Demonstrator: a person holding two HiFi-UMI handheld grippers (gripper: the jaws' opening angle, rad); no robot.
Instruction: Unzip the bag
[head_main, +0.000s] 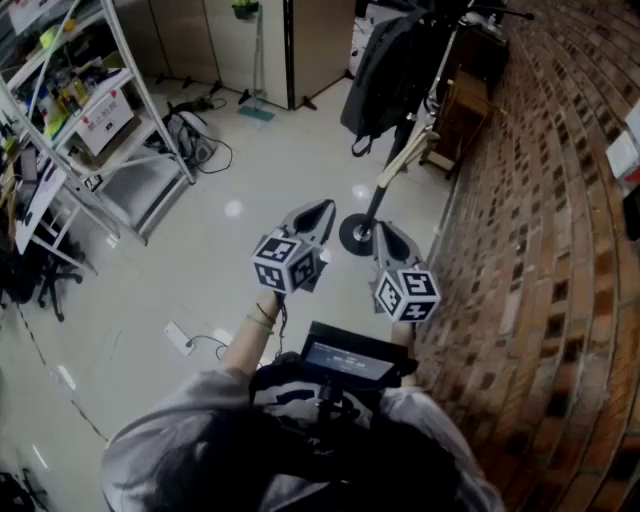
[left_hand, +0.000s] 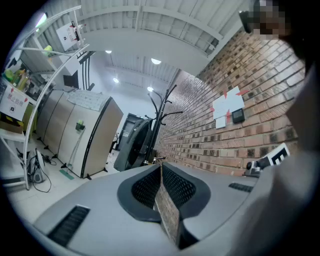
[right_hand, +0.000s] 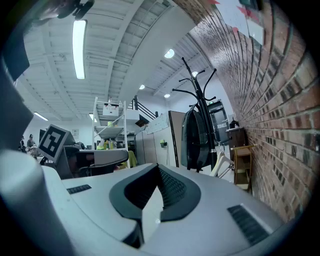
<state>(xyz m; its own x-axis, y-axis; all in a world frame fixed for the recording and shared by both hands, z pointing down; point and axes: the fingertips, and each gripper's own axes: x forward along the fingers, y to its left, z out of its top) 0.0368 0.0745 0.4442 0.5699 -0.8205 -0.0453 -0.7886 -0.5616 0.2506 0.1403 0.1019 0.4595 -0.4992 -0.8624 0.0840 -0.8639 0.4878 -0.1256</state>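
left gripper (left_hand: 161, 167): its two jaws are clenched, pads meeting, with nothing between them. right gripper (right_hand: 157, 170): its two jaws are likewise clenched and grip nothing. the two grippers are held level, side by side, near each other but apart. each carries one marker cube, two in all: one at (head_main: 286, 262), one at (head_main: 408, 293).

one bag (head_main: 388, 70), a black backpack, hangs on one coat stand (head_main: 357, 234) at 12 o'clock from the grippers. it is well apart from both; neither touches it. the state of its zip cannot be made out.

one brick wall (head_main: 560, 220) runs along at 3 o'clock. one metal shelf rack (head_main: 90, 120) stands at 10 o'clock.
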